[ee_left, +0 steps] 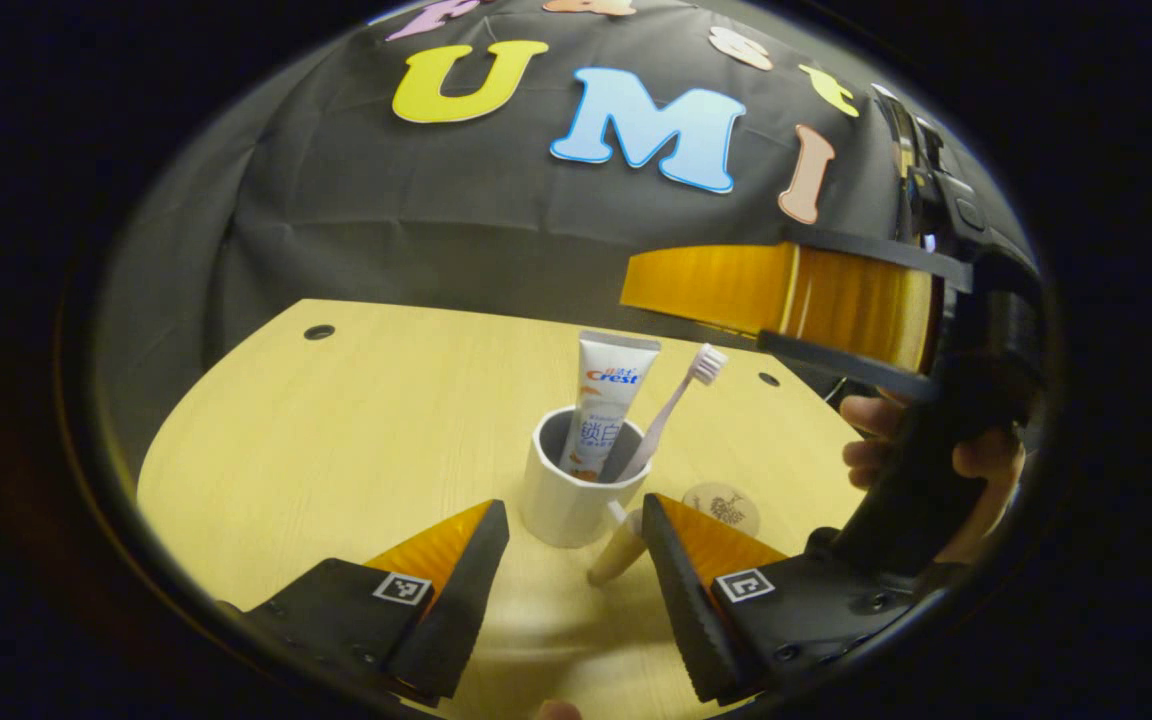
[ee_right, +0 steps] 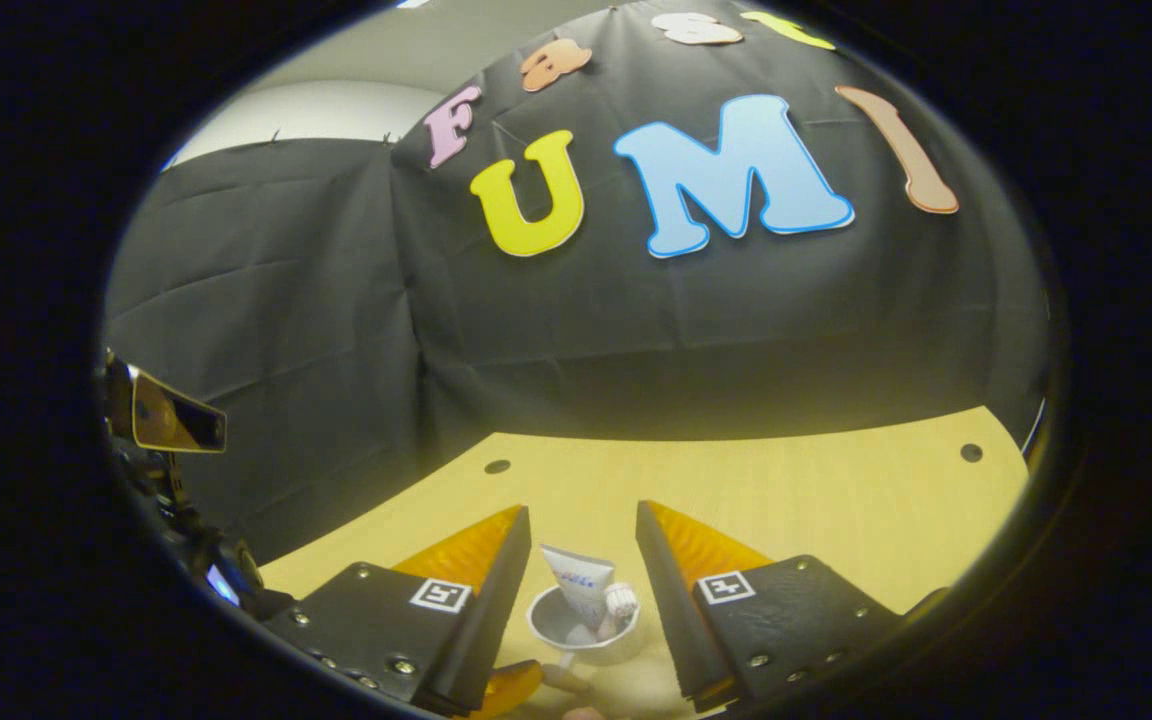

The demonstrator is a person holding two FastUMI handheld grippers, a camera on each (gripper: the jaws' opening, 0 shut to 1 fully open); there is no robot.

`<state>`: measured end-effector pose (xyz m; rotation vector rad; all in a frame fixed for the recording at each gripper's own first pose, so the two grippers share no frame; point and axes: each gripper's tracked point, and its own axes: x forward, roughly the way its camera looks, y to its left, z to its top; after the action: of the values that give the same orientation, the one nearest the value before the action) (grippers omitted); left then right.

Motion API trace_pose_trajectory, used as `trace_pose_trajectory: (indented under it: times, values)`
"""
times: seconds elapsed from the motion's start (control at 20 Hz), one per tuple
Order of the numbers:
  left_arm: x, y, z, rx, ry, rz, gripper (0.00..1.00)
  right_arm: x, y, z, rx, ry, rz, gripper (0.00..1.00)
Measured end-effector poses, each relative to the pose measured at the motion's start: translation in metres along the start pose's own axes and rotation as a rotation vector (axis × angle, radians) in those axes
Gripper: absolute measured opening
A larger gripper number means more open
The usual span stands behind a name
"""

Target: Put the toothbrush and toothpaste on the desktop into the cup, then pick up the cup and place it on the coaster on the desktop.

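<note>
Left gripper [ee_left: 576,560] low over the desktop [ee_left: 336,430], jaws spread wide, nothing held. The cup [ee_left: 568,490] stands just ahead, centred in the gap but not yet between the fingers. Its pale handle [ee_left: 618,552] sticks out toward the camera, nearer the right-side finger.

Toothpaste [ee_left: 604,400] and toothbrush [ee_left: 674,405] both upright in the cup, brush head up and leaning right — loading step looks done. Judged step in hand: approach to grasp the cup.

Coaster [ee_left: 722,506], a round disc with a dark print, lies just beside the cup to its right, partly hidden behind the left gripper's finger.

Right gripper [ee_right: 581,600] hangs above the cup [ee_right: 581,630], looking down into it; jaws wide apart, empty. Seen from the left gripper view it sits high at right, a hand [ee_left: 936,450] on its grip.

Next move calls for closing on the cup wall, clear of the handle, a level lift so the contents don't tip, then a short carry right.

Hard to tell: the cup base in the right gripper view is cut off, and an orange object at the bottom edge there is unclear.
</note>
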<state>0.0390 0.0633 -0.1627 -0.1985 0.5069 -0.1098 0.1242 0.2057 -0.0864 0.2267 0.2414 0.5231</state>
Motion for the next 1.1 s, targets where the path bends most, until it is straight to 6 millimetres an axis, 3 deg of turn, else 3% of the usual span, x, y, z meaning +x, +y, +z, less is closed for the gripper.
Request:
trace_pose_trajectory:
  times: [0.45, 0.75, 1.1]
  values:
    - [0.012, -0.024, -0.007, -0.028, 0.06, 0.002, 0.89, -0.05, -0.033, 0.022, -0.078, -0.004, -0.091, 0.67]
    - [0.031, -0.02, -0.018, -0.067, 0.146, 0.063, 0.88, -0.084, -0.052, 0.032, -0.11, -0.01, -0.145, 0.68]
    - [0.046, -0.016, -0.023, -0.08, 0.229, 0.101, 0.85, -0.118, -0.077, 0.024, -0.061, 0.015, -0.216, 0.68]
